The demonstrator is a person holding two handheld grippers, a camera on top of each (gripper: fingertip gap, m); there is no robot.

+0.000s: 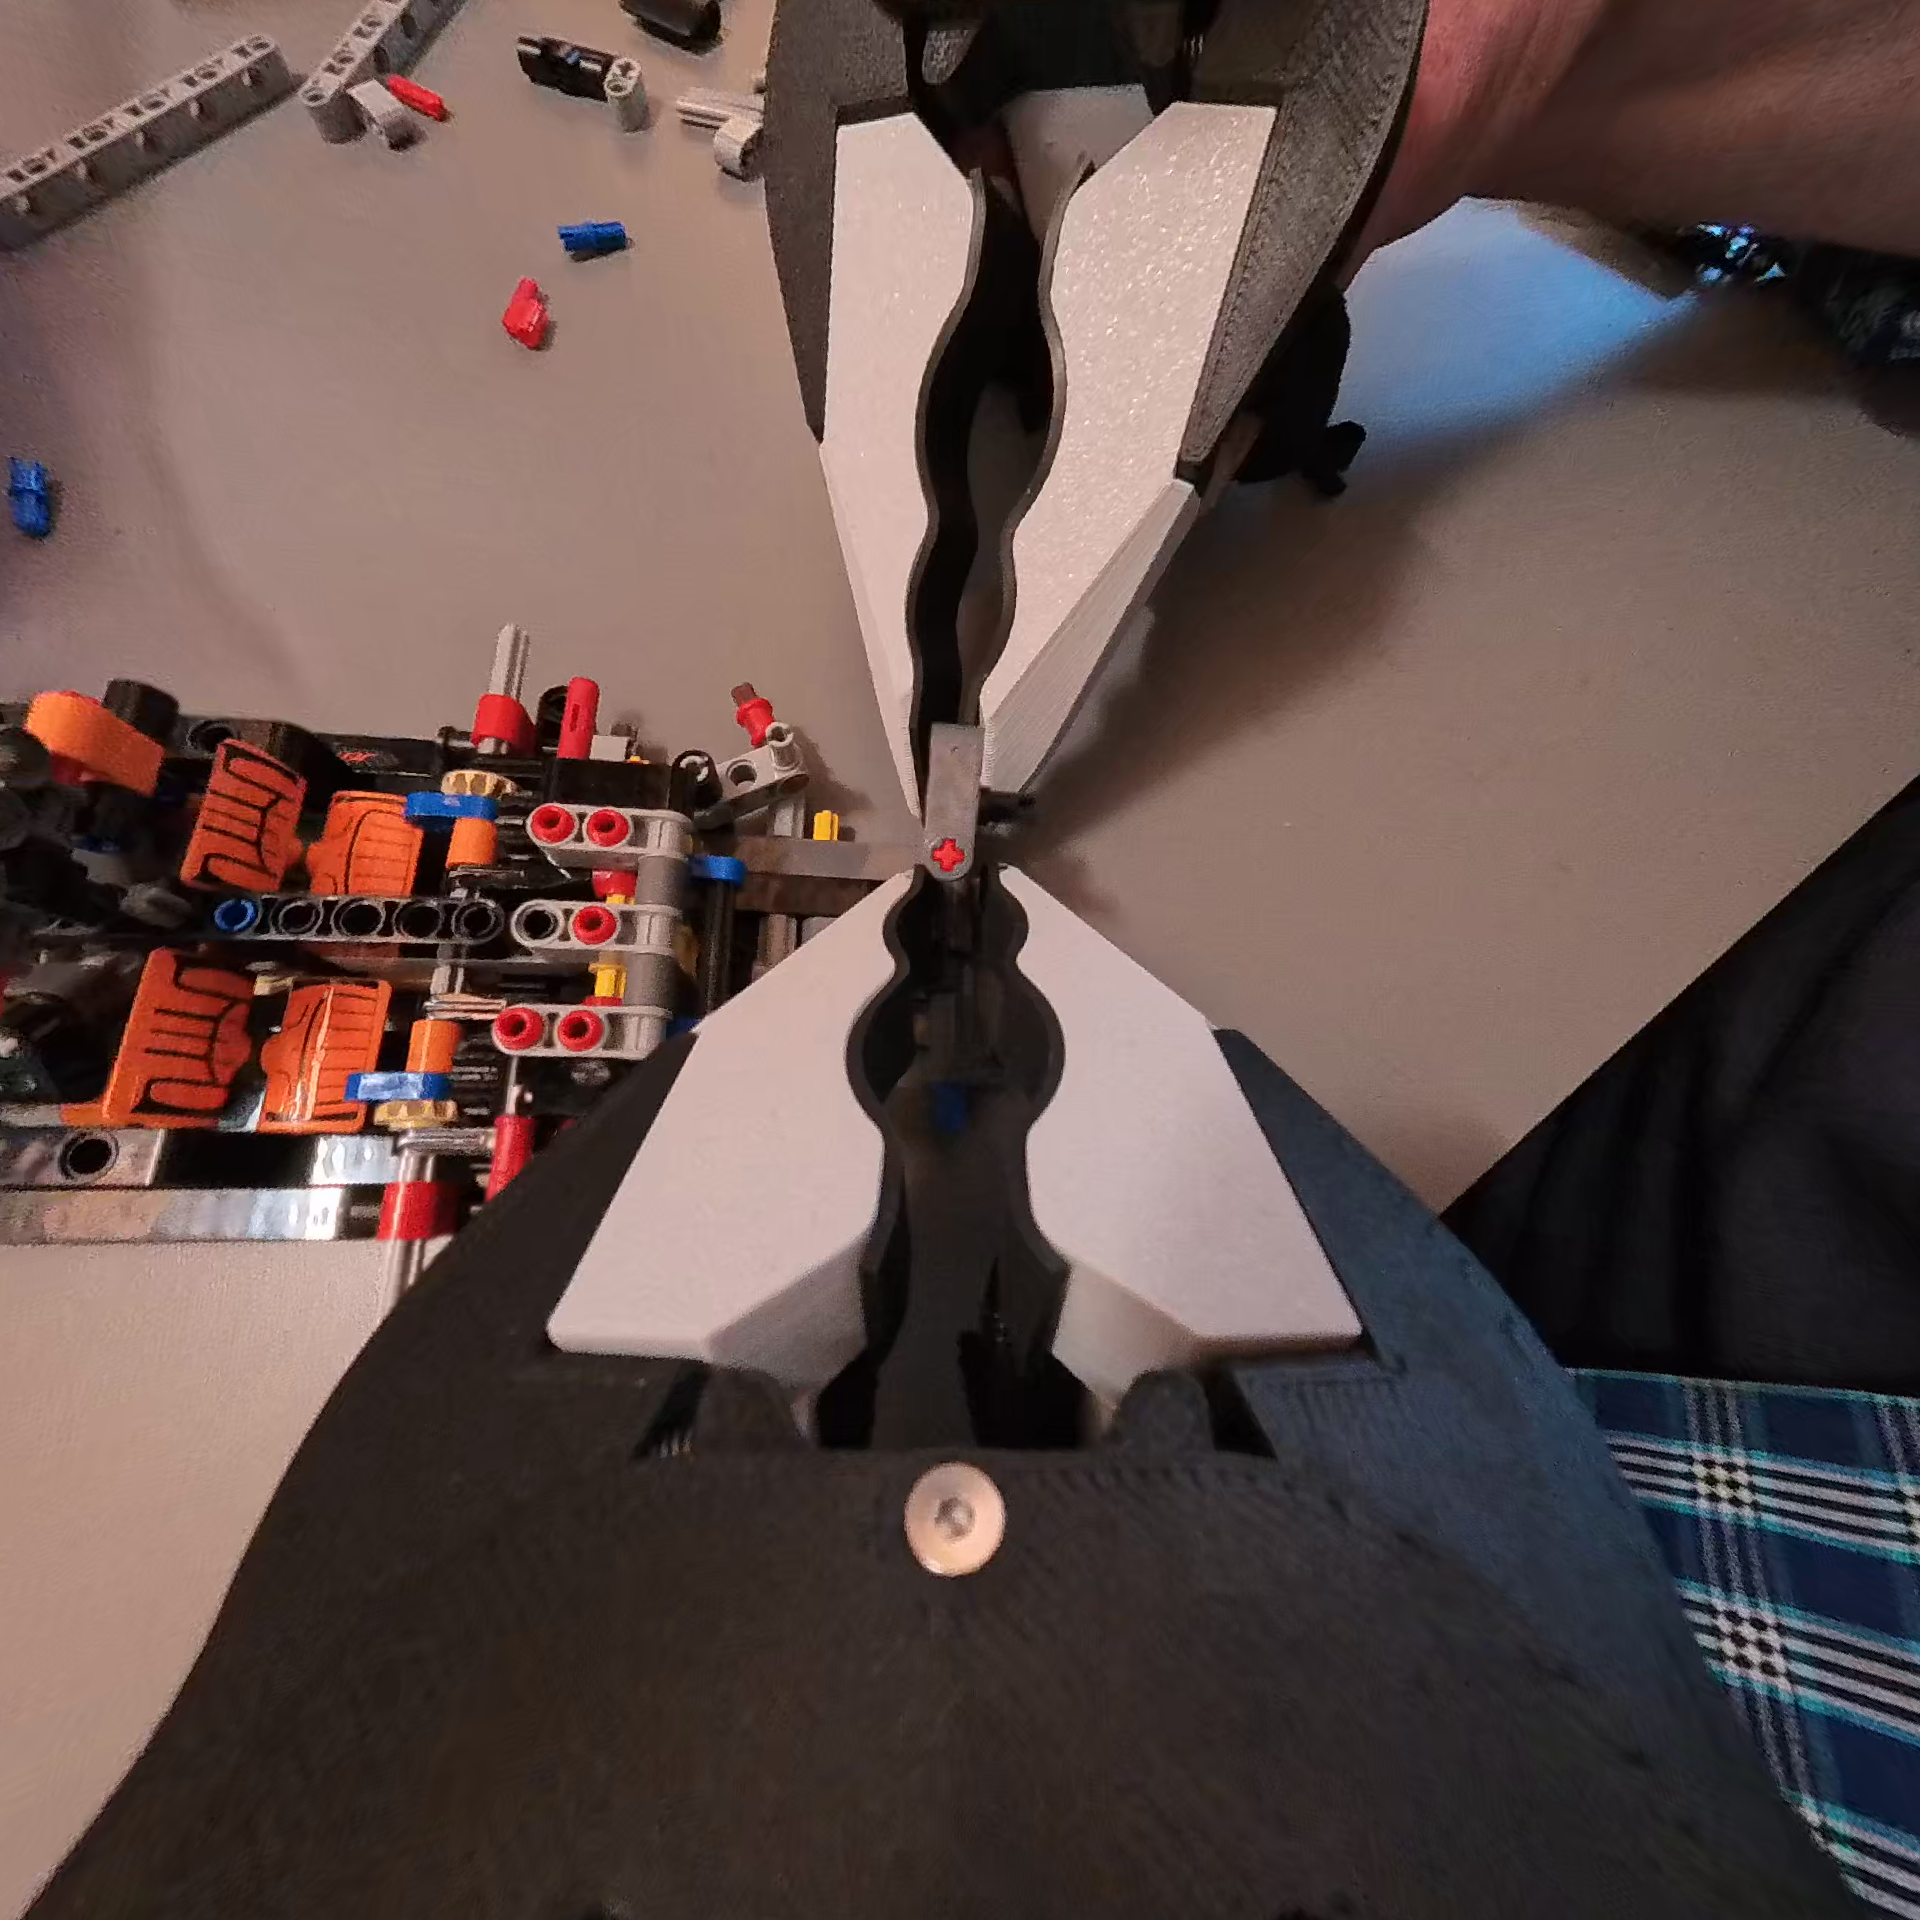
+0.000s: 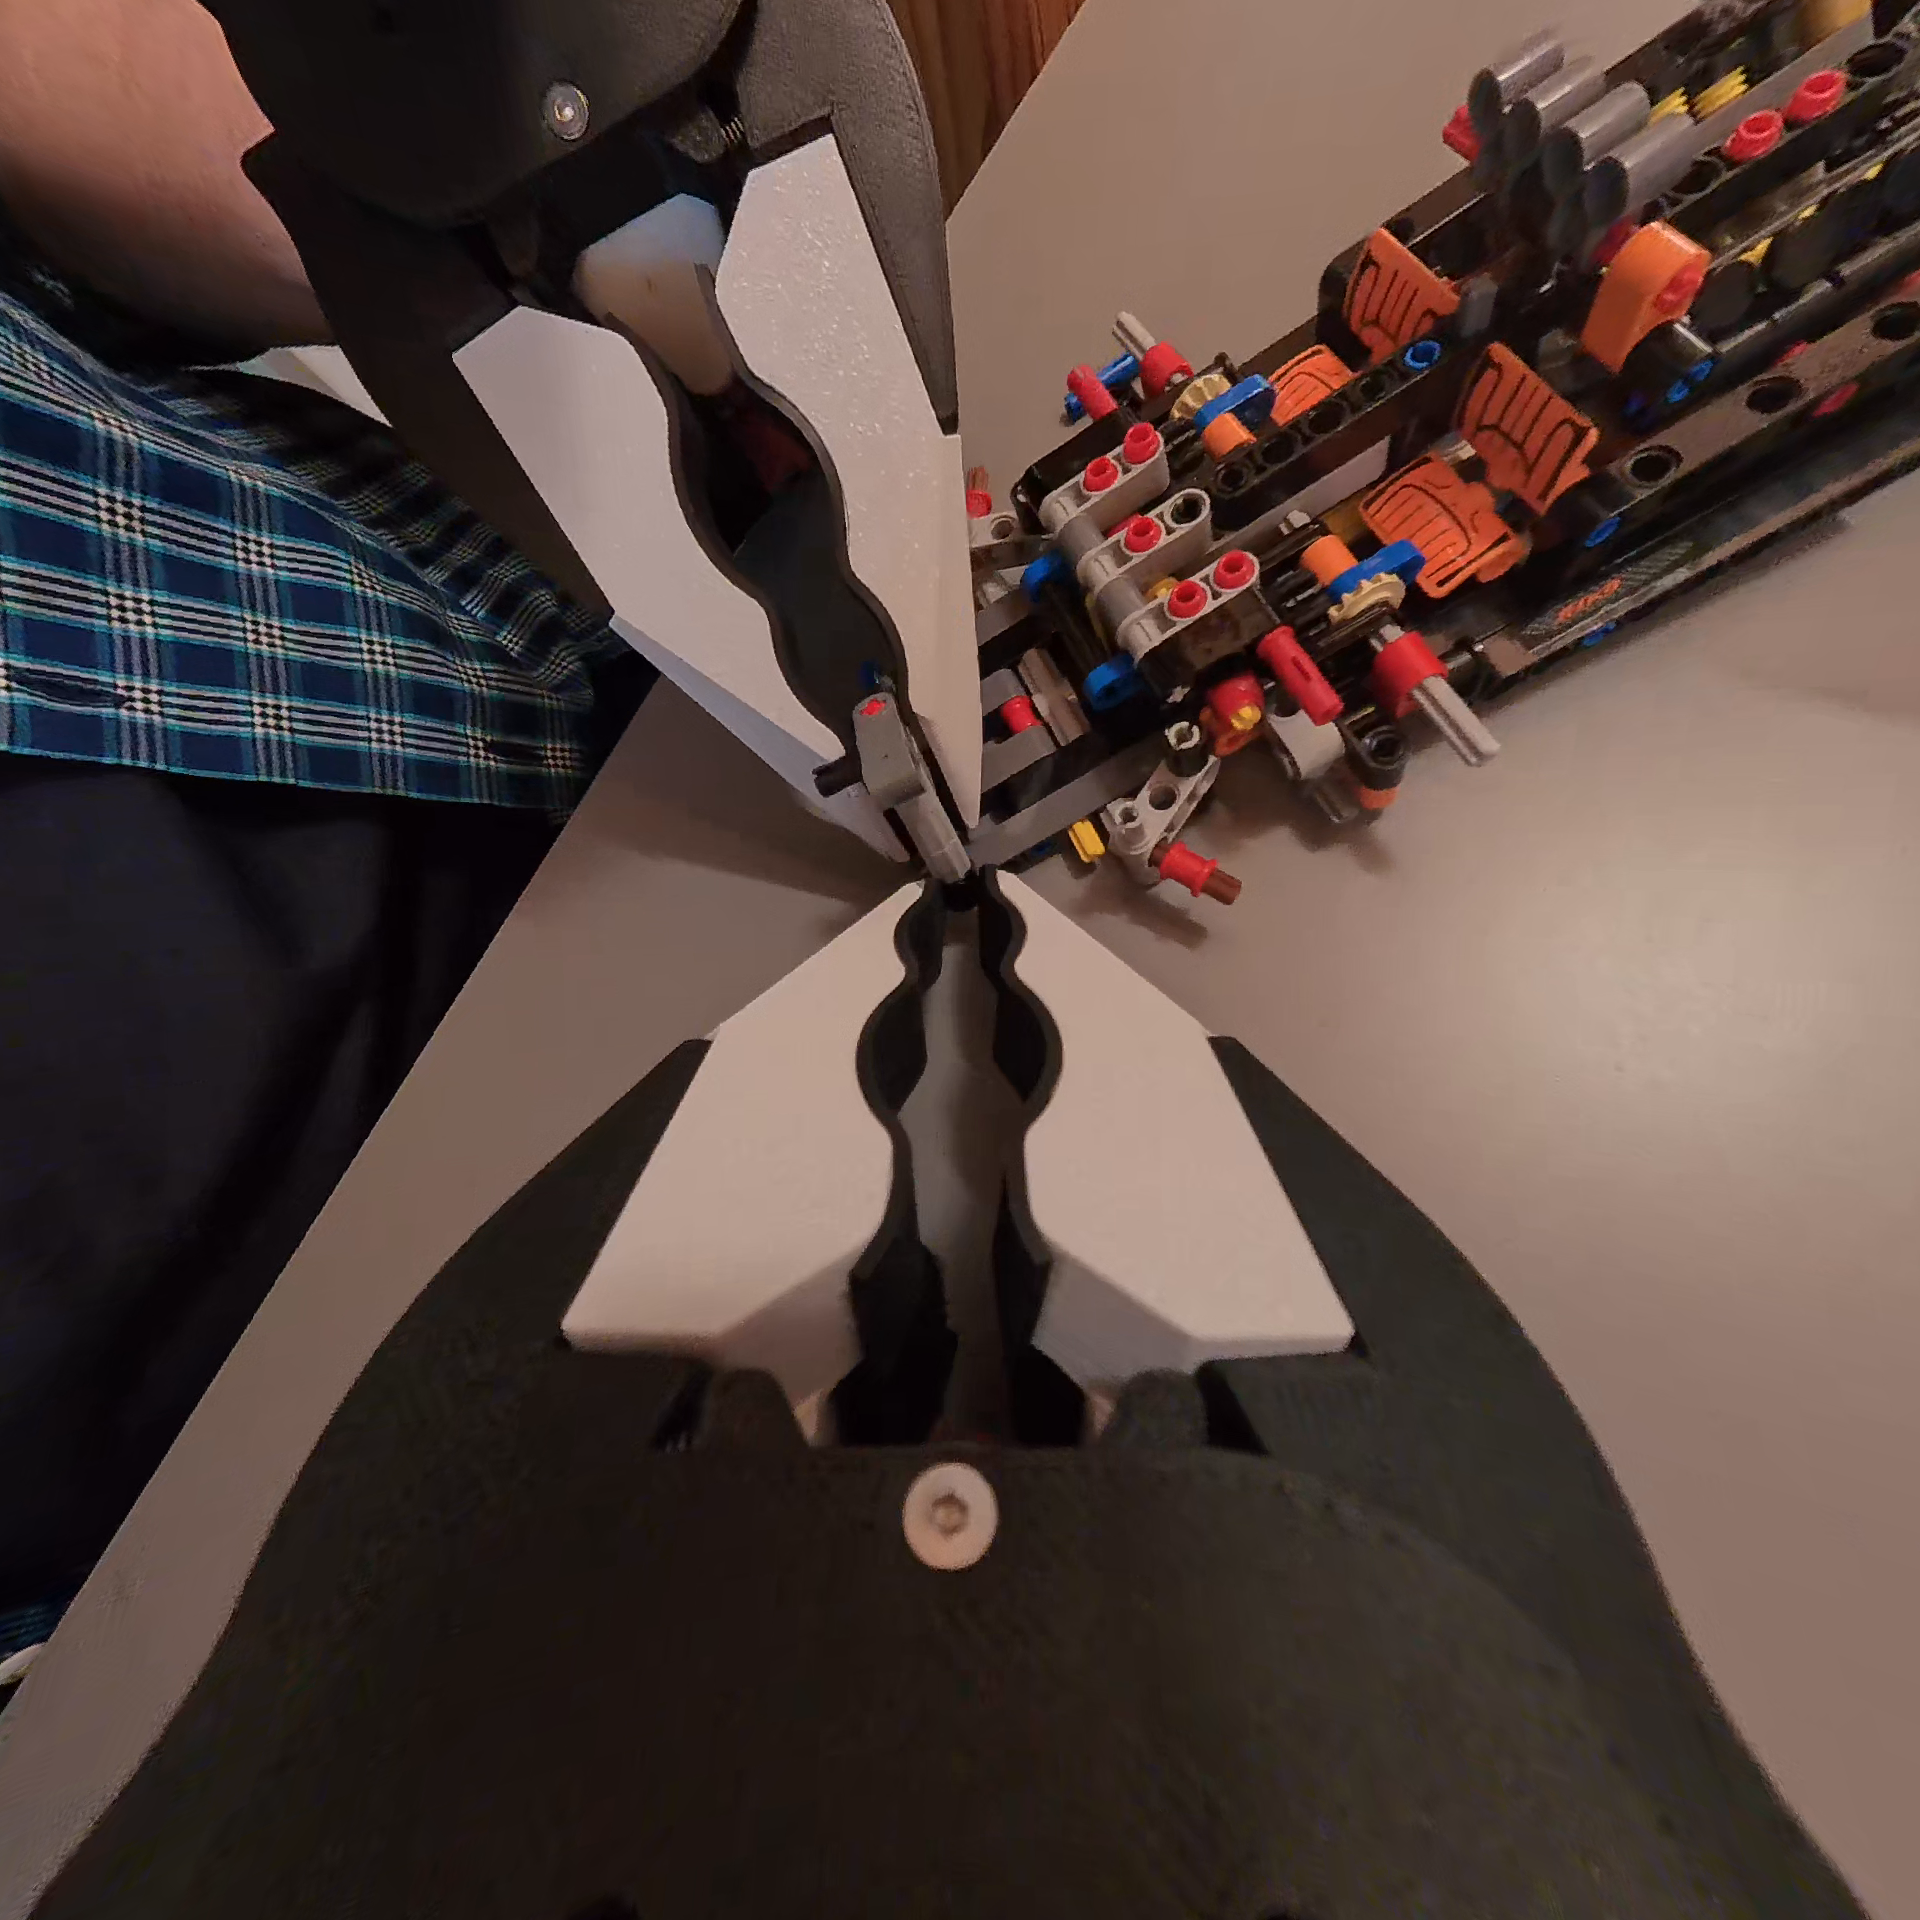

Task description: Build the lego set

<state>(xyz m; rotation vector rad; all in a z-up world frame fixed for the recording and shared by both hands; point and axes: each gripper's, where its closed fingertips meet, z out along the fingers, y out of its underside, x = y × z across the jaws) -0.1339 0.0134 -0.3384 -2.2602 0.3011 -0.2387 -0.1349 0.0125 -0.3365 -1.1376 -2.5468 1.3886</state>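
With both tools meeting tip to tip above the table [image 2: 1558, 1039], the left gripper [image 1: 951, 883] has its fingers drawn nearly together on a small assembly of black pieces with a blue pin [image 1: 945, 1103] between the pads; in the right wrist view the same gripper [image 2: 920, 821] comes down from upper left, clamping a grey liftarm [image 2: 896, 758] that carries a red axle end and a black pin on its side; the right gripper [image 2: 961, 891] is narrowed at the tips onto a small black piece, apparently part of the same cluster, though what exactly it grips cannot be told; in the left wrist view it [image 1: 951, 800] descends from above, its tips at the grey liftarm [image 1: 951, 800] with the red cross-shaped axle end [image 1: 947, 854]; the partly built lego model [image 1: 364, 935], black frame with orange seats and red pins, lies on the table just left of the tips, also seen at upper right [image 2: 1455, 499]; loose red, blue and grey pieces [image 1: 525, 310] lie scattered farther off; a plaid shirt [image 2: 208, 540] sits at the table edge.
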